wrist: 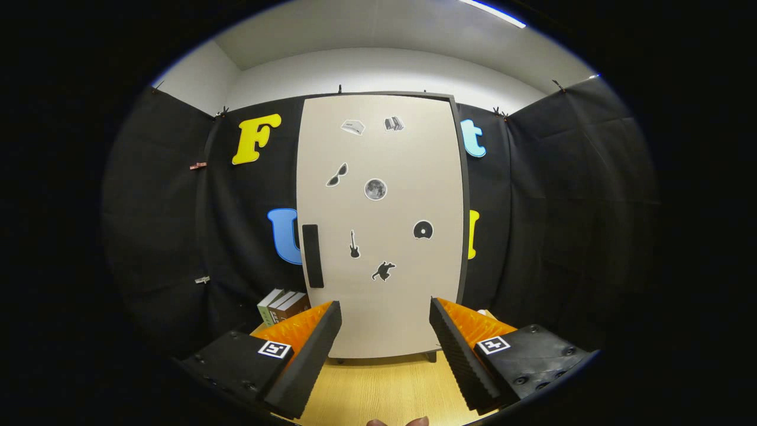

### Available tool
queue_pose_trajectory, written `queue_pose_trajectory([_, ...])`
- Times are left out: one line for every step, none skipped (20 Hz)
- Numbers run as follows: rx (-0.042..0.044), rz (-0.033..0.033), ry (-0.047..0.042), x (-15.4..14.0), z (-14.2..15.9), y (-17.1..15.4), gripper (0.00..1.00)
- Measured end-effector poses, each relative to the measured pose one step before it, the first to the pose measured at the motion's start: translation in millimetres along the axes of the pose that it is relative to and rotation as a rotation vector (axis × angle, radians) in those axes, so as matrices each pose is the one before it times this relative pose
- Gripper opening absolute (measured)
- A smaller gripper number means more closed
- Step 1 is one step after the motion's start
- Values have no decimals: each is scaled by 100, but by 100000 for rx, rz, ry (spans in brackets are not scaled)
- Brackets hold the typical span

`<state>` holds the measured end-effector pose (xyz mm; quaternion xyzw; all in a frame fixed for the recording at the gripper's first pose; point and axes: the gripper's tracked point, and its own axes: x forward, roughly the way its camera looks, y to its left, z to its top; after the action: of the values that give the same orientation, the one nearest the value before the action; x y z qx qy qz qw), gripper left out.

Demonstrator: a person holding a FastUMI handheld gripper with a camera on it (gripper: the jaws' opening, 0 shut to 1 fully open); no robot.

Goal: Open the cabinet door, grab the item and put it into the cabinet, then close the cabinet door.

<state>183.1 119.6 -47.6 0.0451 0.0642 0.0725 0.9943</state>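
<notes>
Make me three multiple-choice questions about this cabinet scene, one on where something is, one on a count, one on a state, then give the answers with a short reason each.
1. Where are the books?
A. On the table left of the cabinet
B. On top of the cabinet
C. Between the fingers

2. How many stickers are on the cabinet door?
A. Three
B. Seven
C. Twelve

3. What state is the gripper in?
A. Shut on the handle
B. Open, holding nothing
C. Shut on a book

Answers:
1. A: the books stand on the wooden table beside the cabinet's lower left corner.
2. B: seven small stickers show on the pale door.
3. B: the fingers stand wide apart, short of the closed door and its dark handle.
</notes>
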Motion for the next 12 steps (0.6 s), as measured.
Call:
queue_pose_trajectory([147, 10, 54, -15, 95, 44, 98])
queue_pose_trajectory([82, 150, -4, -34, 56, 65, 98])
queue_pose_trajectory([-110, -68, -250, -1, 84, 58, 98])
queue_pose_trajectory([-224, -51, -105, 117, 105, 53, 98])
queue_pose_trajectory([-31, 58, -44, 32, 6, 27, 98])
queue_pose_trajectory([122, 28, -15, -65, -16, 44, 98])
queue_pose_trajectory([20, 43, -205, 10, 86, 52, 98])
queue_pose_trajectory([-174, -78, -87, 16, 44, 48, 98])
queue_pose_trajectory([-295, 2, -110, -29, 33, -14, 98])
queue_pose_trajectory([-201, -77, -63, 33, -7, -8, 98])
queue_pose_trajectory([-170, 141, 59, 64, -11, 14, 98])
queue_pose_trajectory([-74, -136, 21, -13, -36, 7, 98])
